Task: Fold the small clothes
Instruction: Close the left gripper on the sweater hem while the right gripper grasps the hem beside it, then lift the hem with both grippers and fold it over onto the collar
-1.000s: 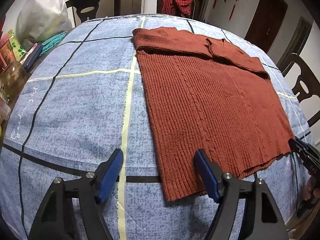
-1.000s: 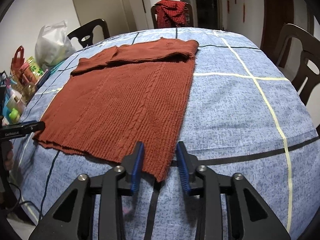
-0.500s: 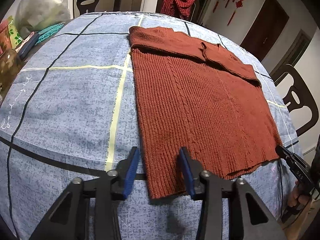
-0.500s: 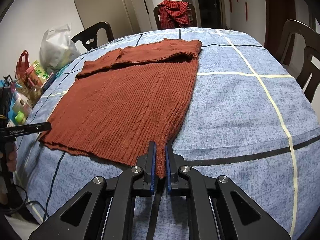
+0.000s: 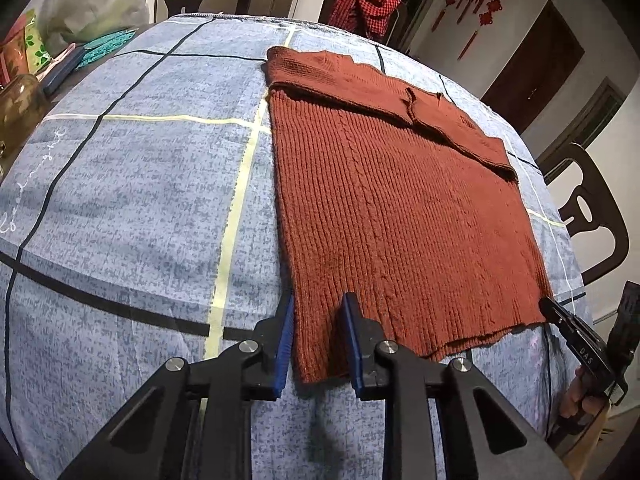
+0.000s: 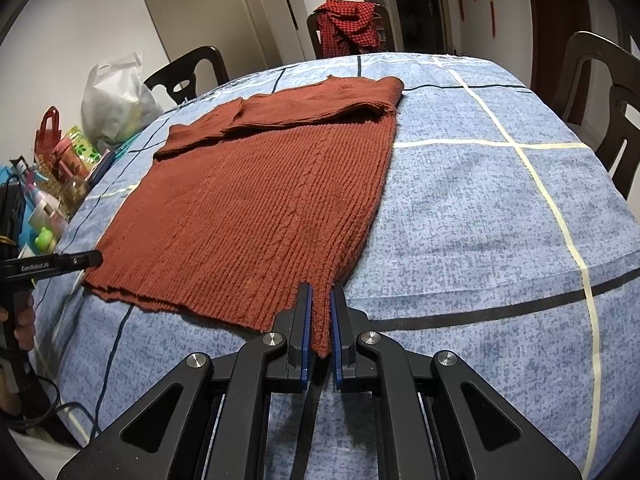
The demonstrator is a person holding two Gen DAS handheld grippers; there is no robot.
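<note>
**Both grippers at the sweater's near hem**

A rust-red knitted sweater (image 5: 400, 208) lay flat on the table, on a blue cloth (image 5: 140, 200) crossed by dark and pale lines. Its sleeves were folded across the far end, and its hem ran along the near edge.

The left gripper (image 5: 318, 336) straddled the near left corner of the hem. Its jaws were closing, with the knit between the blue pads and only a narrow gap left. Whether the pads already pressed the cloth could not be told.

The right gripper (image 6: 320, 328) had pinched the near right corner, its jaws narrow and tight on a bunched strip of the hem.

Dark chairs stood around the table, and a red checked garment (image 6: 348, 24) hung over the far chair (image 6: 384, 28). A white plastic bag (image 6: 116, 100) and small clutter sat on the left side.
</note>
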